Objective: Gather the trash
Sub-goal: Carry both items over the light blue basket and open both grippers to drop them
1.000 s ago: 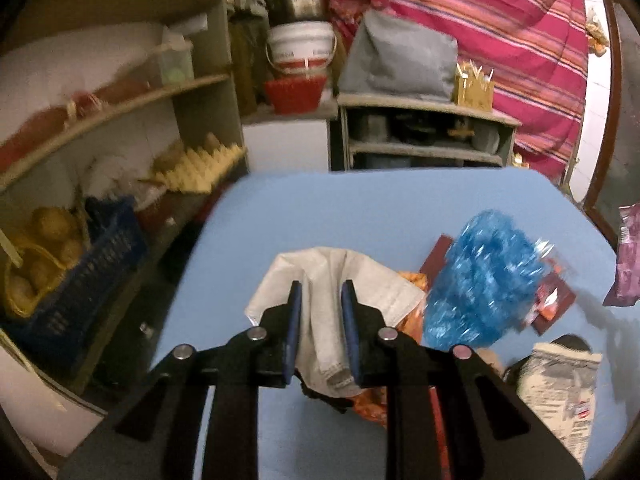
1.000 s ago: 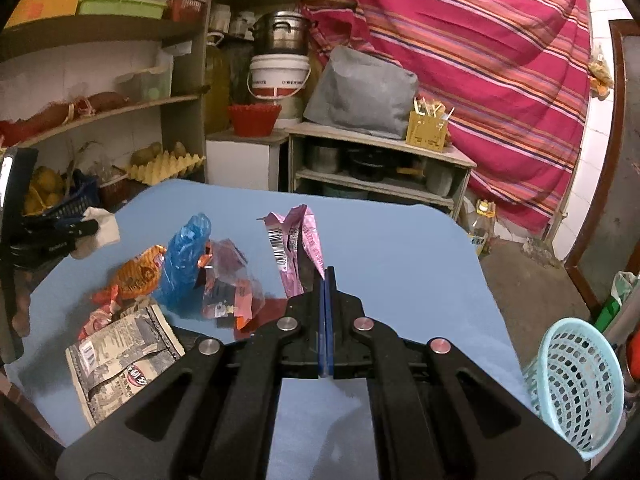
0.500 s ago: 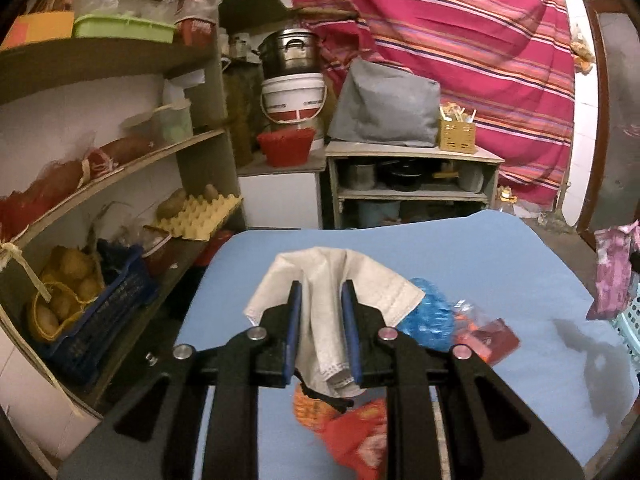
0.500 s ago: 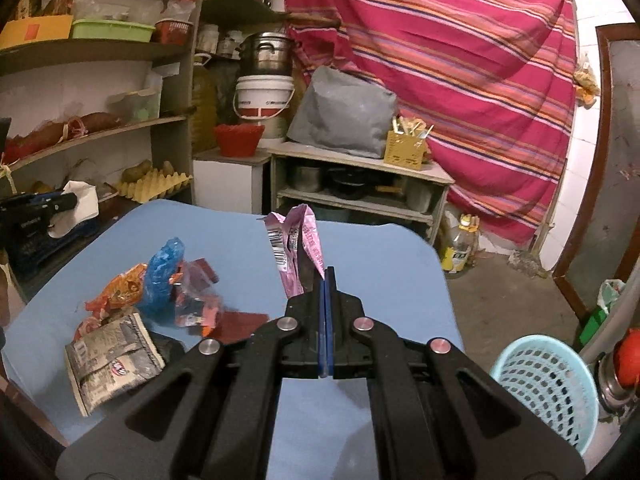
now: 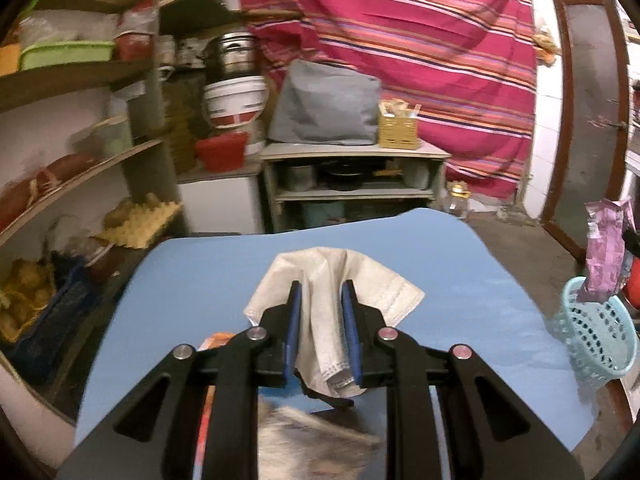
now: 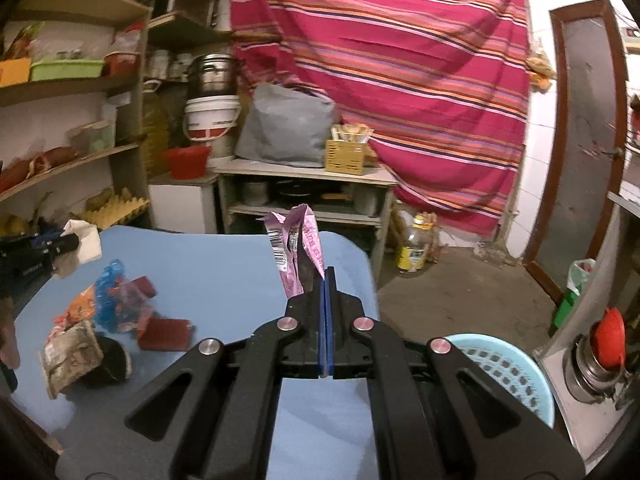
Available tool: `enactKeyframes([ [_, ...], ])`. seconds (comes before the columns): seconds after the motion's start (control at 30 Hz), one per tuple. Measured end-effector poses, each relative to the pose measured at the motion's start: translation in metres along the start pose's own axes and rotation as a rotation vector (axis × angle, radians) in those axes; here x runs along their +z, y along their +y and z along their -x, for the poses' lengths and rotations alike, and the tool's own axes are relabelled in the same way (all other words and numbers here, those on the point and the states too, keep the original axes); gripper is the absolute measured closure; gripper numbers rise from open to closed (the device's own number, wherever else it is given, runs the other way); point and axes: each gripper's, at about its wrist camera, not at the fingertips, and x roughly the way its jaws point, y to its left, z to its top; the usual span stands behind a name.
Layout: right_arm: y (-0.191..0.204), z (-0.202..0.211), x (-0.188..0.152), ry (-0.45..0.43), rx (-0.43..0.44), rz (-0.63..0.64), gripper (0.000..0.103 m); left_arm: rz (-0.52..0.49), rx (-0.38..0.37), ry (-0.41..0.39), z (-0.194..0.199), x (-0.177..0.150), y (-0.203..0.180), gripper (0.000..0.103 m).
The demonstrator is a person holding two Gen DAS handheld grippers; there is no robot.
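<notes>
We hold a mask [image 5: 332,312] clamped in our left gripper [image 5: 322,294] and a wrapper [image 6: 298,248] in the right gripper [image 6: 326,276]. The basket [image 6: 504,368] sits right of those jaws; more wrappers [image 6: 116,308] remain left.

The desk [image 6: 224,272] stands in front of a low cabinet [image 6: 304,196], with wall shelves [image 6: 72,160] along its left side. On the cabinet sit a bag [image 6: 288,128] and, to its right, a box [image 6: 346,154]; a hanging cloth [image 6: 400,60] lies behind them. The left tool [image 5: 322,312] is over the desk's near part with a mask [image 5: 332,292] between its fingers. The right tool [image 6: 326,292] is over the desk's right edge with a wrapper [image 6: 298,248] sticking up from it. A heap of wrappers [image 6: 116,312] lies on the desk's left part. The basket [image 6: 504,376] stands on the floor right of the desk, a bottle [image 6: 416,248] farther back beside the cabinet
</notes>
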Motion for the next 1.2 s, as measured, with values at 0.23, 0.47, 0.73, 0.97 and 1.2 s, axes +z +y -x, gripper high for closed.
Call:
enactKeyframes([
  [0.23, -0.072, 0.007, -0.022, 0.023, -0.074, -0.064, 0.102, -0.057, -0.113, -0.002, -0.018, 0.015, -0.087, 0.082],
  [0.47, -0.134, 0.005, -0.054, 0.079, -0.185, -0.115, 0.102, -0.117, -0.238, 0.017, -0.043, 0.014, -0.184, 0.082],
  [0.73, -0.180, -0.013, -0.092, 0.197, -0.246, -0.180, 0.102, -0.175, -0.357, 0.055, -0.066, -0.002, -0.277, 0.082],
  [0.97, -0.197, -0.020, -0.107, 0.260, -0.226, -0.243, 0.101, -0.192, -0.427, 0.086, -0.075, -0.014, -0.320, 0.081],
  [1.2, -0.195, -0.025, -0.109, 0.285, -0.205, -0.265, 0.093, -0.214, -0.447, 0.086, -0.070, -0.016, -0.336, 0.079],
])
